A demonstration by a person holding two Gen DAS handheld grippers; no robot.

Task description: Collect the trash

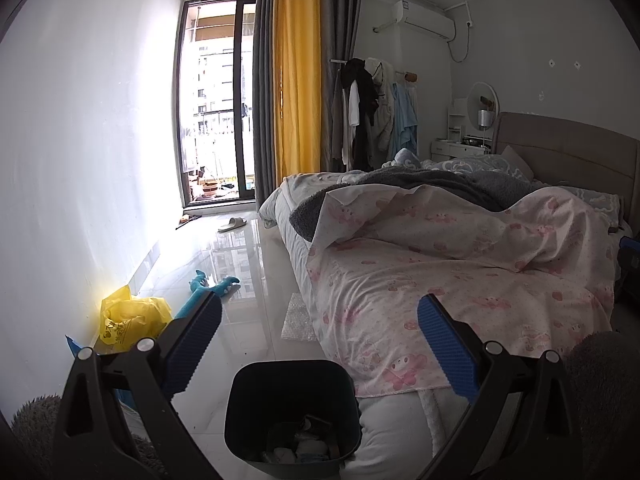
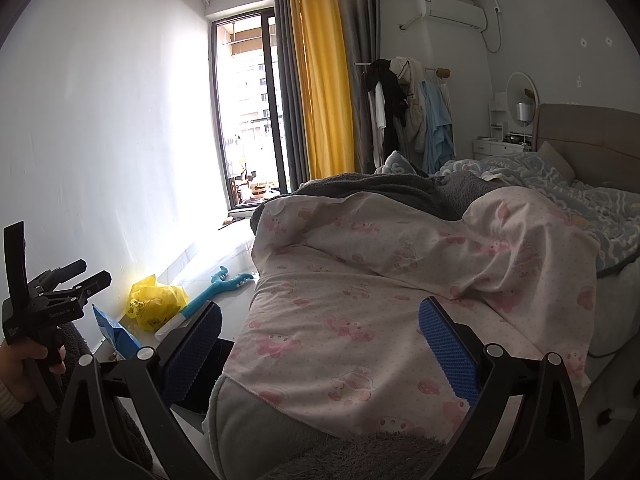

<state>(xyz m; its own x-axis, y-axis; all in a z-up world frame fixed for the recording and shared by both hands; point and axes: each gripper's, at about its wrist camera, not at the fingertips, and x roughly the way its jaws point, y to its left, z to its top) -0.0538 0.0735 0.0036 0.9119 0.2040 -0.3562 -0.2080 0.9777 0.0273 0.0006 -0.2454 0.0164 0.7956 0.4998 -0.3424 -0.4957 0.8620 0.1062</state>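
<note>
Beside the bed (image 1: 460, 264), on the glossy floor (image 1: 248, 280), a dark bin (image 1: 292, 412) stands against the mattress corner. It sits directly below and between the fingers of the left gripper (image 1: 320, 344), whose blue pads are spread wide with nothing held. Crumpled paper and wrappers lie in the bottom of the bin.

Along the white wall, a crumpled yellow plastic bag (image 1: 128, 320) rests on the floor. A blue packet (image 2: 114, 334) leans just beside it, nearer the camera. A teal plush toy (image 1: 212, 290) lies on the floor just past the bag. A sheet of bubble wrap (image 1: 298, 316) lies flat on the floor, touching the foot of the bed.

The right gripper (image 2: 320, 348) hangs over the pink patterned blanket (image 2: 360, 300), fingers wide apart and empty. In the right wrist view, the left gripper appears at the far left, held in a hand (image 2: 24, 368).

A single slipper (image 1: 232, 224) lies on the floor near the balcony door (image 1: 218, 100). Yellow and grey curtains (image 1: 296, 72) hang beside the door, drawn aside.
</note>
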